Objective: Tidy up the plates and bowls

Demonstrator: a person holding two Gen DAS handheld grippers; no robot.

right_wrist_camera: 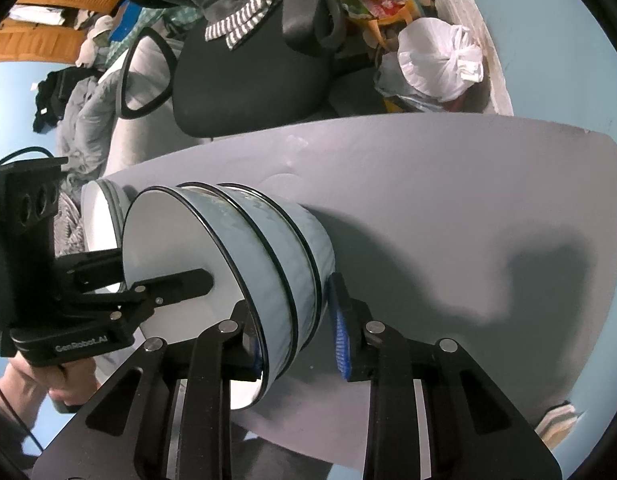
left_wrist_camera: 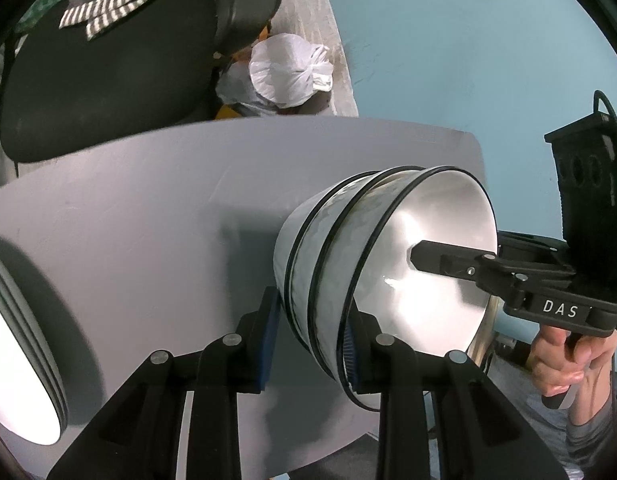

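- Between both grippers, above the grey tabletop: nested bowl stack hanging tilted, mouth facing sideways, axis running roughly level.
- Straddling the stack wall with the left gripper, one pad inside the rim, one outside, clamped on it.
- Bracketing the same wall with the right gripper; contact of the outer pad unclear, so grip unconfirmed.
- Sitting near the table edge: plate stack, well apart.
- Crowding beyond: office chair, white bag.

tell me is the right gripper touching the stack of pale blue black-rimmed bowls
Touching. In the left wrist view, one black finger of the right gripper lies against the white inside of the stack of pale blue black-rimmed bowls.
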